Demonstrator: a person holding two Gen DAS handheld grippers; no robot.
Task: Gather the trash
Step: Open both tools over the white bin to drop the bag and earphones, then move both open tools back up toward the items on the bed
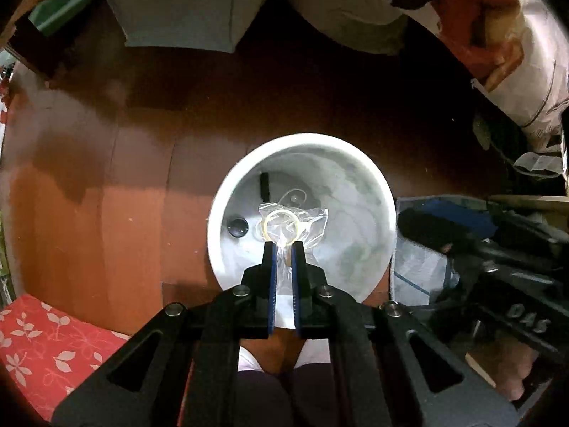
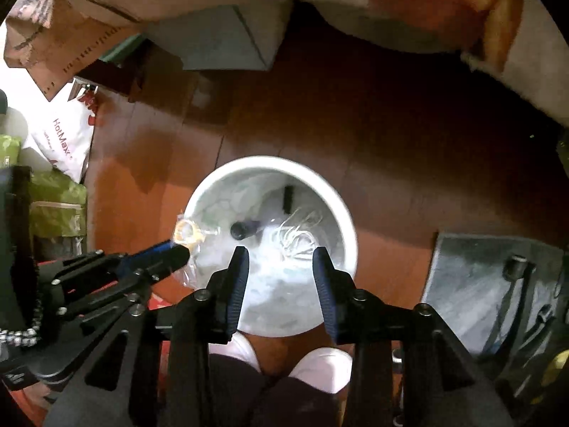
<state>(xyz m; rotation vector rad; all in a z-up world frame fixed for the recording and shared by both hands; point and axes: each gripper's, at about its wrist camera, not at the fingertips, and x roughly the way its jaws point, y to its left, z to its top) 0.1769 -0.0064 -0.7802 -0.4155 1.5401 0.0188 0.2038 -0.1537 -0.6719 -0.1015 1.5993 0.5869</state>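
Dim warm room light, glare in the white bin (image 1: 386,195), dark shadowed upper floor, fisheye-bent vignetted edges

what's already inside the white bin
Inside the white bin: a dark round cap, a black stick, thin white wire. The clear plastic bag covers part of the bottom.

Your floor (image 1: 320,106) is reddish-brown wood; the white bin (image 1: 386,192) stands on it, a grey box (image 1: 177,3) and cardboard (image 2: 89,17) farther back.
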